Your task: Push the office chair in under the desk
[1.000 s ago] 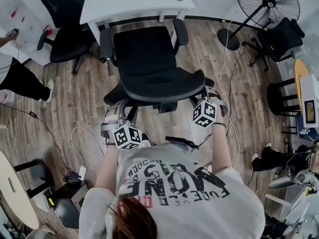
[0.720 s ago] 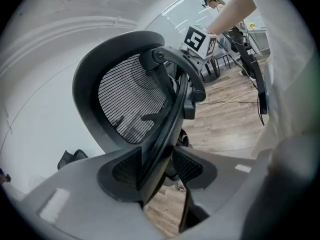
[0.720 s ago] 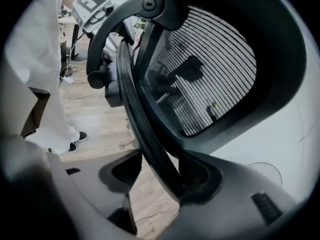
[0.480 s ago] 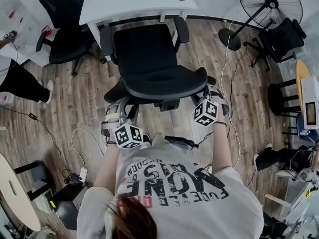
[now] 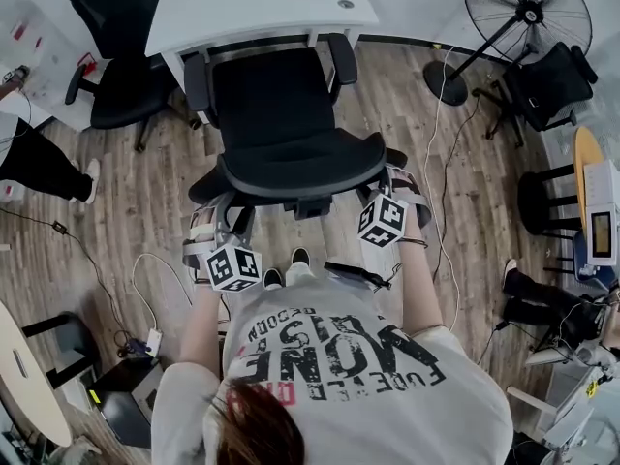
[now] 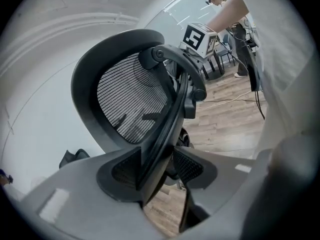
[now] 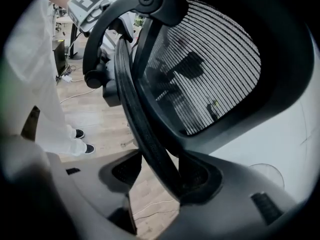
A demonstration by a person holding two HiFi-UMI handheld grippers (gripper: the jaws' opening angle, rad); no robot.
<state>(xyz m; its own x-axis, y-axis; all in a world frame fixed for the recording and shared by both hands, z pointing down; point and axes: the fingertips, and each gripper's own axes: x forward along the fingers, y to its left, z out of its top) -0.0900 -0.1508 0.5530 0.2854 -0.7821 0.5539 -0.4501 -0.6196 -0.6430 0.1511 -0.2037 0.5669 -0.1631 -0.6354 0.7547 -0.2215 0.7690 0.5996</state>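
Jaws of left gripper (image 6: 159,170) and right gripper (image 7: 159,176) clamp the back rim of the chair (image 5: 276,105); push evenly and straight so it rolls squarely under the desk (image 5: 242,8).

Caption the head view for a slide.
The left gripper and right gripper clamp the office chair by its backrest, facing the white desk.

Arms reach forward, down: left forearm (image 5: 201,329), right forearm (image 5: 419,281) near parallel. Jaws of left gripper (image 5: 211,223) clamp backrest rim (image 6: 166,133); right gripper (image 5: 392,184), farther forward, jaws pinch same rim.
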